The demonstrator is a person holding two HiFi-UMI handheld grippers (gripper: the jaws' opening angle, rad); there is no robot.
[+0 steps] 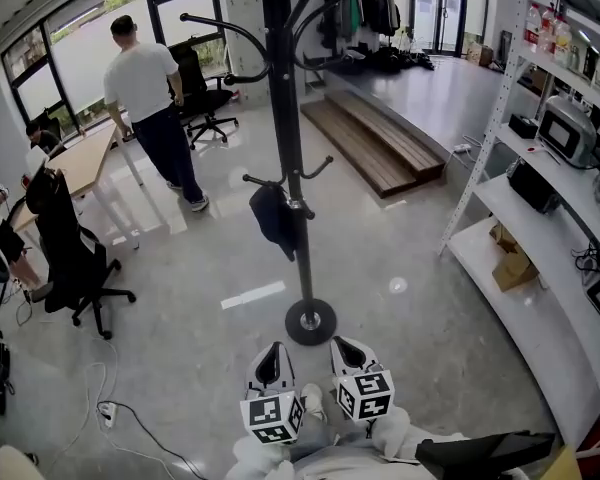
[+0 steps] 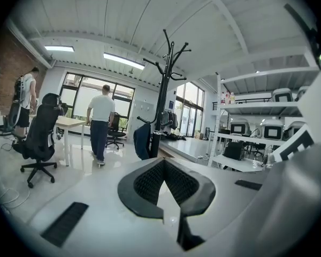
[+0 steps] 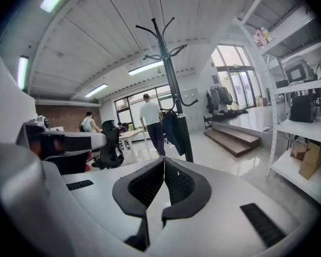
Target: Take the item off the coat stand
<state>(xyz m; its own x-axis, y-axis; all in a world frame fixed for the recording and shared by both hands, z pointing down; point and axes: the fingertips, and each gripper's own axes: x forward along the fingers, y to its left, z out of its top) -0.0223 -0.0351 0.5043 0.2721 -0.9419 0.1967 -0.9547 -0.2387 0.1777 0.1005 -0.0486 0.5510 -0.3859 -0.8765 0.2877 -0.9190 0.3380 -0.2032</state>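
A tall black coat stand (image 1: 285, 148) rises from a round base (image 1: 311, 322) on the grey floor. A dark garment (image 1: 276, 218) hangs from one of its low hooks, on the left side of the pole. The same garment (image 2: 142, 140) shows in the left gripper view and the garment (image 3: 174, 132) hangs by the pole in the right gripper view. My left gripper (image 1: 271, 363) and right gripper (image 1: 346, 355) are held low, side by side, just short of the base. Both are shut with nothing between the jaws, well apart from the garment.
A person in a white shirt (image 1: 152, 103) stands by a desk (image 1: 80, 163) at the back left. A black office chair (image 1: 68, 253) is to the left. White shelving (image 1: 540, 228) with appliances and boxes lines the right. A wooden step (image 1: 375, 143) lies beyond the stand.
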